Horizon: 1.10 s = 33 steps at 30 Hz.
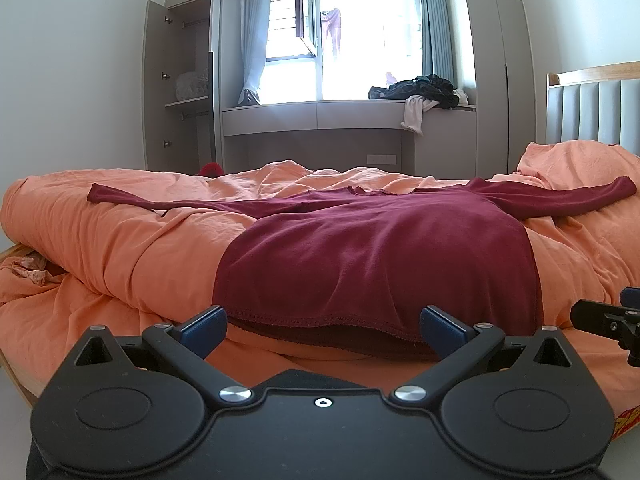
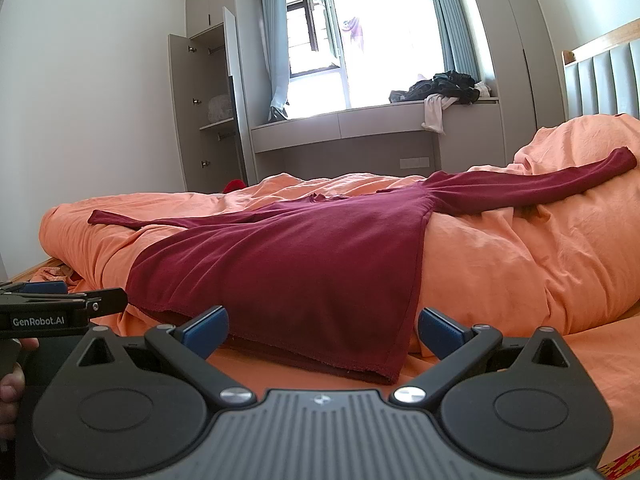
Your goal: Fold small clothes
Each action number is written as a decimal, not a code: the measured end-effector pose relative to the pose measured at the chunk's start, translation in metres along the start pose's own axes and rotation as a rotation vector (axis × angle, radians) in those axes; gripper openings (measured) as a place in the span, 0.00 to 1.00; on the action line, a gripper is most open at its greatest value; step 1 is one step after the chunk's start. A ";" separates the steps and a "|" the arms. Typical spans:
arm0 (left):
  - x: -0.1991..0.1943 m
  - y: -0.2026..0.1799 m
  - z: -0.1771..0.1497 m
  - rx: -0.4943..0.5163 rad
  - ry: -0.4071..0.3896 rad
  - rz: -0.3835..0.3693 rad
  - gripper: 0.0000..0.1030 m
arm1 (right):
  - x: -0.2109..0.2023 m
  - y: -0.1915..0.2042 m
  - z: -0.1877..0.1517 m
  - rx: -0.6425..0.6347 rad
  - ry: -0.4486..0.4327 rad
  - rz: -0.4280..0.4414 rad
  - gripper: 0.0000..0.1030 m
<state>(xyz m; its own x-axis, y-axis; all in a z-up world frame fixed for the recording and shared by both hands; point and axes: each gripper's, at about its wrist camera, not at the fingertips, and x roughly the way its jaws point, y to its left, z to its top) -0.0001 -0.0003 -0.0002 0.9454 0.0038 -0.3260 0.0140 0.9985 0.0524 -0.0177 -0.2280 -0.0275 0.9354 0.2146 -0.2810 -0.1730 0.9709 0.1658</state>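
A dark red long-sleeved top lies spread flat on the orange duvet, sleeves stretched out to both sides, hem nearest me. My left gripper stands open just short of the hem, blue pads wide apart with nothing between them. In the right wrist view the same top runs away to the upper right, and my right gripper is open in front of the hem's right corner, not touching it. The left gripper's body shows at the left edge there, with a person's hand below it.
The orange duvet is rumpled into a ridge under the top, with a pillow and padded headboard at the right. Beyond the bed stand an open wardrobe, a window bench with a pile of dark clothes, and tall cupboards.
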 end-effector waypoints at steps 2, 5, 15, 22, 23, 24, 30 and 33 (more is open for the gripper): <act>0.000 0.000 0.000 0.000 0.000 0.000 1.00 | 0.000 0.000 0.000 0.000 -0.001 0.000 1.00; 0.000 0.000 0.000 0.000 0.000 0.000 1.00 | 0.001 -0.002 0.000 0.002 0.001 0.000 1.00; 0.000 0.000 0.000 0.000 0.000 0.000 1.00 | 0.000 -0.002 0.000 0.003 0.002 -0.001 1.00; 0.000 0.000 0.000 0.001 -0.001 0.001 1.00 | 0.001 -0.005 -0.001 0.005 0.004 -0.002 1.00; 0.000 0.000 0.000 0.002 -0.001 0.000 1.00 | 0.001 -0.005 -0.001 0.005 0.004 -0.002 1.00; 0.000 0.000 0.000 0.002 -0.001 0.000 1.00 | 0.001 -0.005 -0.001 0.005 0.004 -0.002 1.00; 0.000 0.000 0.000 0.000 -0.001 0.000 1.00 | 0.001 -0.005 -0.001 0.006 0.004 -0.003 1.00; 0.000 0.000 0.000 0.000 -0.001 0.000 1.00 | 0.002 -0.005 -0.001 0.006 0.007 -0.002 1.00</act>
<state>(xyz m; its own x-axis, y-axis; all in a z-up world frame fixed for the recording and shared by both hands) 0.0001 -0.0004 -0.0001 0.9457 0.0042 -0.3250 0.0137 0.9985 0.0528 -0.0157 -0.2325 -0.0298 0.9336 0.2135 -0.2877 -0.1694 0.9706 0.1707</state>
